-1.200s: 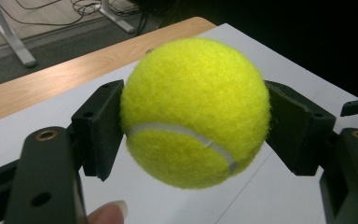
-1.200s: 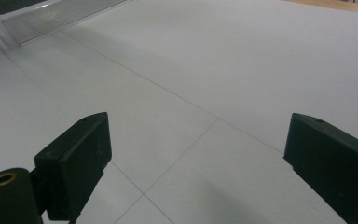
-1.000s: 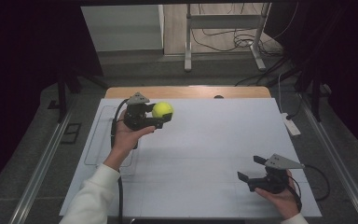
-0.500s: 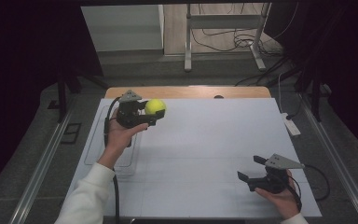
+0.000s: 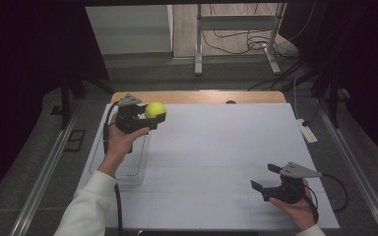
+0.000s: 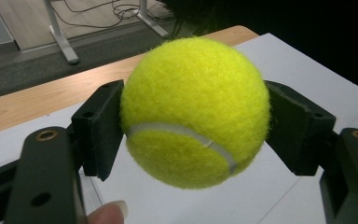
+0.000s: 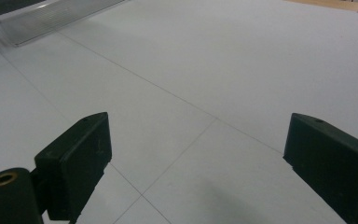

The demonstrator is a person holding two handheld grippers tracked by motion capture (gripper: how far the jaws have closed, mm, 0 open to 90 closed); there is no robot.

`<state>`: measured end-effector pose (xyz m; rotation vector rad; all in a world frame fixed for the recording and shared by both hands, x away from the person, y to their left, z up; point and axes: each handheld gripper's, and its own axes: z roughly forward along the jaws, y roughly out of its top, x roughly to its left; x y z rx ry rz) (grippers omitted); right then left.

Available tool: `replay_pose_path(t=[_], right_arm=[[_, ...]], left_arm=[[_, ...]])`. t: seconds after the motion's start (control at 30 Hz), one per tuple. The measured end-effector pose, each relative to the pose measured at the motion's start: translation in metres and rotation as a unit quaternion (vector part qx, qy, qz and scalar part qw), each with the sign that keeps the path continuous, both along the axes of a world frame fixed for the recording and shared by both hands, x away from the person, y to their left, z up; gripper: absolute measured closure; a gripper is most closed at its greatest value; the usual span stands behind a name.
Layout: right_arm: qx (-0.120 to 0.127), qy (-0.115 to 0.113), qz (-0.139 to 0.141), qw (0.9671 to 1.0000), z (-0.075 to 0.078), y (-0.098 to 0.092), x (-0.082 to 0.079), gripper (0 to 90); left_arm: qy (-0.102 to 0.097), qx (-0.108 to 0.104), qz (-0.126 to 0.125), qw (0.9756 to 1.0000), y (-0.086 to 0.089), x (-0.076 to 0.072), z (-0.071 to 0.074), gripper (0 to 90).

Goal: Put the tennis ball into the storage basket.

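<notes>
Nearest us, the right gripper (image 5: 267, 178) sat low at the near right of the white table sheet (image 5: 216, 147), its black jaws spread wide with nothing between them. Farther off at the left, we noted a clear plastic tray (image 5: 128, 167) lying flat on the sheet. Above its far end, the left gripper (image 5: 153, 116) was clamped on a fuzzy yellow-green tennis ball (image 5: 155, 109), a pad (image 6: 100, 126) pressed against each side, the ball held clear of the sheet.

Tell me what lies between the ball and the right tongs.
Bare white table between the ball and the right tongs, seen in the high view.
</notes>
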<state>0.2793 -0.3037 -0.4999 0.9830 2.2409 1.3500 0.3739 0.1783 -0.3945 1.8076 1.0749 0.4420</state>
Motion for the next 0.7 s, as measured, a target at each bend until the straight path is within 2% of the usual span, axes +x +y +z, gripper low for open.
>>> replay_pose_path(t=[0.7], right_arm=[[-0.001, 0.001, 0.000, 1.0000, 0.000, 0.001, 0.000, 8.0]], left_arm=[[0.019, 0.009, 0.050, 0.9985, 0.030, 0.013, -0.010, 27.2]])
